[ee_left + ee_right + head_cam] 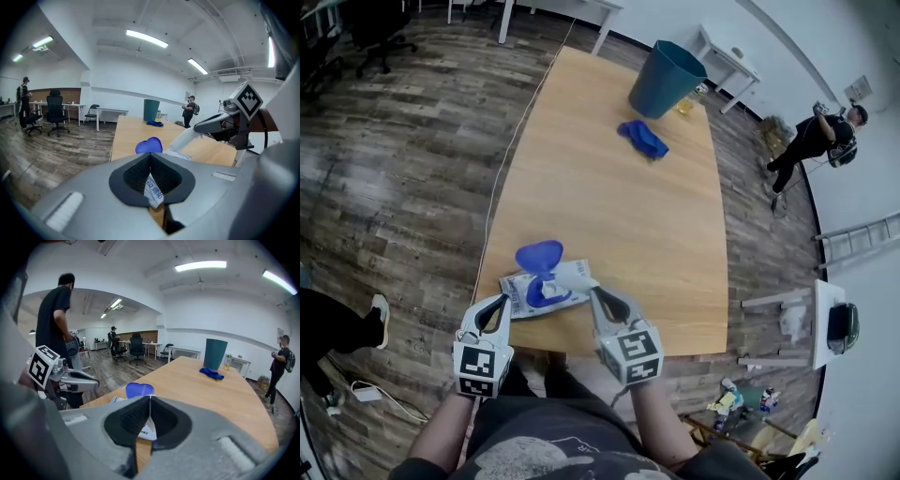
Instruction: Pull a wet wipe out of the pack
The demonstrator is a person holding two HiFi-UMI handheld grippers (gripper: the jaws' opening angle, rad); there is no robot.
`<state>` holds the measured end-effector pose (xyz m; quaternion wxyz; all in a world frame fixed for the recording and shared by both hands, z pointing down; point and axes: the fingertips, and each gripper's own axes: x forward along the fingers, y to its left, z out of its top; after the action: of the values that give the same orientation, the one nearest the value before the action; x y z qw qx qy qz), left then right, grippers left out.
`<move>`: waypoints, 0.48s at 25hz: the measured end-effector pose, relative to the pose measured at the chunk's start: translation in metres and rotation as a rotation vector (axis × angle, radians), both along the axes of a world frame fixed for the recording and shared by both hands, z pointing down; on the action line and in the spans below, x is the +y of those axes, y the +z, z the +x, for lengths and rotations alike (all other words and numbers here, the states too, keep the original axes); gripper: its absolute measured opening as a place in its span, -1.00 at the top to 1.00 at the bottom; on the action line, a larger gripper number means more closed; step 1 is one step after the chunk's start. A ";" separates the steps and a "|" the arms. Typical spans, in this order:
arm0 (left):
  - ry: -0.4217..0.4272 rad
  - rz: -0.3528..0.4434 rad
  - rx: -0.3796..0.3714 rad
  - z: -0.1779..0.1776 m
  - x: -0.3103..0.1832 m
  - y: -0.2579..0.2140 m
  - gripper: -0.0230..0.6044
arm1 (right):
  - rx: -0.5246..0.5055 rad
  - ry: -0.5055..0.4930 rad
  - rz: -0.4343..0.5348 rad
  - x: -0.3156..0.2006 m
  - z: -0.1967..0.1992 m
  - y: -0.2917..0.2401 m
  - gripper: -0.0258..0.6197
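**Table** (609,206): long, pale wood, on a dark plank floor; it runs from 6 to 12 o'clock in the head view.

**Pack** (525,295): white and blue wet-wipe pack at the table's 6 o'clock end, between the two grippers. Whether it rests on the board or hangs just above it cannot be told.

**Lid** (538,255): blue, rounded, flipped open, standing up at the pack's 12 o'clock side.

**Wipe** (578,278): a white strip partly drawn out, running from the pack's opening toward 3 o'clock into the right gripper.

**Left gripper** (501,300): at the pack's 9 o'clock edge. Its jaws are clamped on a corner of the pack's printed film, which shows between the pads in the left gripper view.

**Right gripper** (594,292): at the pack's 3 o'clock side. Its jaws are pressed together on the end of the wipe. The left gripper view shows the strip leading from its tips down to the pack.

**Bin** (666,80): teal, upright, at the table's far end, about 1 o'clock.

**Cloth** (643,139): blue, crumpled, on the table just beside the bin at its 7 o'clock.

**Bottle** (686,105): small, yellowish, beside the bin at its 4 o'clock.

**Person** (811,141): in dark clothes, standing on the floor off the table's 2 o'clock corner.

**Chairs** (137,345): black office chairs at desks, far back in the room.
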<state>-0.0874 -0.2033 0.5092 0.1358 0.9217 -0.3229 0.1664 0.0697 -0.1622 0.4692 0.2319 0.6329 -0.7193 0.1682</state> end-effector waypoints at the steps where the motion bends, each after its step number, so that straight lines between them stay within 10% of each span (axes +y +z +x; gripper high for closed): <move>1: 0.003 0.009 -0.002 -0.001 0.001 -0.002 0.87 | -0.003 -0.001 0.004 0.002 -0.001 0.000 0.92; 12: -0.109 0.110 -0.020 0.000 0.064 -0.030 0.87 | -0.034 -0.088 0.083 0.058 0.015 -0.011 0.92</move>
<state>-0.0869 -0.1395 0.4789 0.0905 0.9070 -0.3828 0.1501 0.0849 -0.1041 0.4585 0.2006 0.6066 -0.7567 0.1386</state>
